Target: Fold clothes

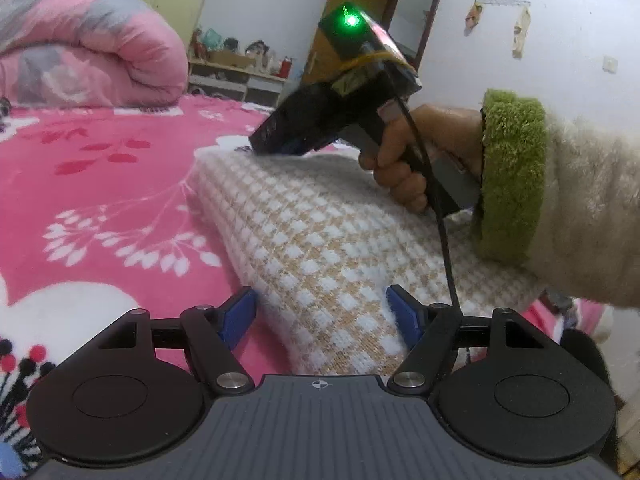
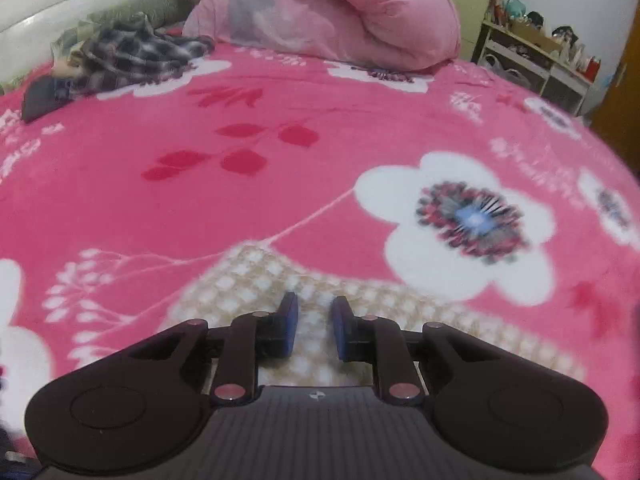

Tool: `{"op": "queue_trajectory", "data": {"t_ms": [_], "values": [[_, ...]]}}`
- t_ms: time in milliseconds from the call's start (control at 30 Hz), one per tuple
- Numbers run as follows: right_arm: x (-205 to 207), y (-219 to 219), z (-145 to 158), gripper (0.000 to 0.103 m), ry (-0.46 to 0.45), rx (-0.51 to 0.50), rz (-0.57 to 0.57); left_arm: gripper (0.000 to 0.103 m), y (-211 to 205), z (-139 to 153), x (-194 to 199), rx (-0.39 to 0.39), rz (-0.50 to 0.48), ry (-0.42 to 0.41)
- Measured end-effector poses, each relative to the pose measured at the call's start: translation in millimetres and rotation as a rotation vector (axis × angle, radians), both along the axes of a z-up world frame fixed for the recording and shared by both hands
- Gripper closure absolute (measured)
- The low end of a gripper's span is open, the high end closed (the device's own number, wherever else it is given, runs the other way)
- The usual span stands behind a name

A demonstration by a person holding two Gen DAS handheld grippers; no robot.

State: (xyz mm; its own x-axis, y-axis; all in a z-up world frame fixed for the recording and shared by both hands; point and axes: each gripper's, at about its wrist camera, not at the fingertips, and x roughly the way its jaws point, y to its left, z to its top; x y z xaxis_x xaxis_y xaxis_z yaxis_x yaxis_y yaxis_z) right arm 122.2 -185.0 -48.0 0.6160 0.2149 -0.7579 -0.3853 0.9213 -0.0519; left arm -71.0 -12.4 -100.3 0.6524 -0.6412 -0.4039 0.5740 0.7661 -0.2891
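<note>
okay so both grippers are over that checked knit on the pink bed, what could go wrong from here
The right gripper has narrow jaws above the far edge of the checked knit; it may pinch only one layer, or catch the pink blanket too. The left gripper is open and holds nothing, so a pull could drag the folded garment askew.

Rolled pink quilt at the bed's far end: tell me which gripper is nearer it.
Right. The right gripper sits over the checked garment's far edge, toward the quilt; the left gripper hangs back at its near end.
</note>
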Motion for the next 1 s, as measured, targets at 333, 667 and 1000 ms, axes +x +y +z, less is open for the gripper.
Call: {"op": "queue_trajectory", "data": {"t_ms": [333,667,1000], "values": [[-12.4,20.2,43.5,0.083,-0.042,0.028,0.092,0.03,-1.2,-3.9,-1.0,0.007,-0.009,0.002],[-18.4,16.9,15.4,0.083,-0.062,0.046,0.103,0.026,1.7,7.0,-3.2,0.029,0.008,-0.02],[-56.1,-21.0,18.6,0.082,-0.053,0.136,0.115,0.021,-5.1,18.2,-4.9,0.096,0.014,-0.018]]}}
